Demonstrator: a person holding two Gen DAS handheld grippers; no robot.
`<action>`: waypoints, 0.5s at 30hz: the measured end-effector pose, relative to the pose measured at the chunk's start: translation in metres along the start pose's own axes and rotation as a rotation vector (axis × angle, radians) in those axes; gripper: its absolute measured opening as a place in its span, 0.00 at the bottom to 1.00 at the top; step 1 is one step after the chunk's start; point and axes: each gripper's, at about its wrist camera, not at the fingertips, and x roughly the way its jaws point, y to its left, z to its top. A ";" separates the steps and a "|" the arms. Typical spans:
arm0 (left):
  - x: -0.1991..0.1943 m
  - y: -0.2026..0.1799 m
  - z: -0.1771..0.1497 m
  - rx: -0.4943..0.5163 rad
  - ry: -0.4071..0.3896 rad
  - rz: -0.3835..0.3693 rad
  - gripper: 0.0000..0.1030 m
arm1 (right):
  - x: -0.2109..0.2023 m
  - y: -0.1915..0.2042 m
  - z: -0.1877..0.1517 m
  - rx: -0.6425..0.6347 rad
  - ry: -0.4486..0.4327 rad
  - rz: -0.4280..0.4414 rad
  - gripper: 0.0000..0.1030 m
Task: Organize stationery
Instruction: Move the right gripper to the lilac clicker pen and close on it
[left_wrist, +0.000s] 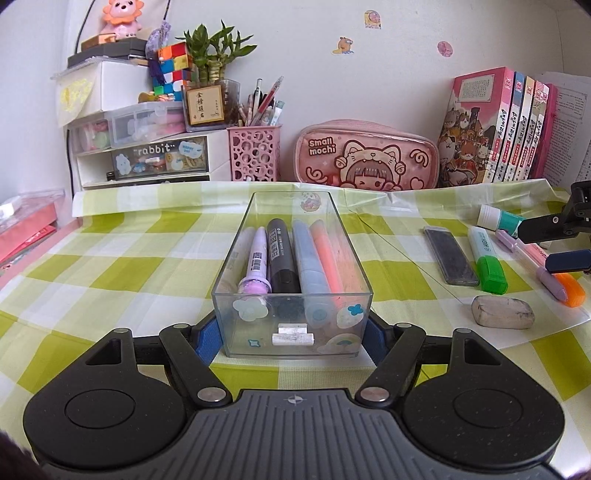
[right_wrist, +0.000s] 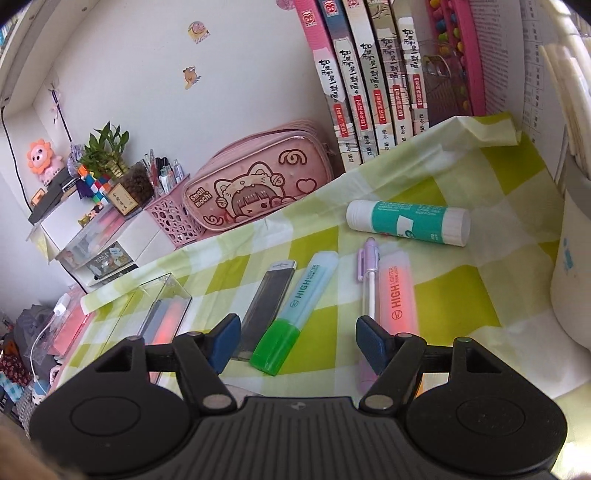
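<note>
Between blue pads of left gripper (left_wrist: 291, 341): clear tray (left_wrist: 293, 314), near end clamped, long axis running straight away toward pink pencil case (left_wrist: 369, 157); markers inside lying along same axis.

Under right gripper (right_wrist: 293, 341), jaws apart and gripping nothing: green-capped highlighter (right_wrist: 295, 314) on checked cloth (right_wrist: 461, 295), cap toward gripper, body slanting away up-right. Beside it dark flat case (right_wrist: 264, 302), lilac pen (right_wrist: 369, 280), orange highlighter (right_wrist: 400, 295), roughly parallel. Contact with pads apparently nil.

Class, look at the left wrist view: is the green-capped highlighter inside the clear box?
No, the green-capped highlighter lies on the checked cloth beside the clear box.
</note>
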 end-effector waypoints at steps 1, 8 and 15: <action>0.000 0.000 0.000 0.000 0.000 0.000 0.70 | -0.001 -0.003 0.001 0.004 -0.003 -0.007 0.69; 0.000 0.000 0.000 0.000 0.000 0.000 0.70 | 0.001 -0.017 -0.001 0.022 0.003 -0.048 0.68; 0.000 0.000 0.000 0.000 0.000 0.000 0.70 | 0.011 0.003 -0.011 -0.163 -0.030 -0.182 0.55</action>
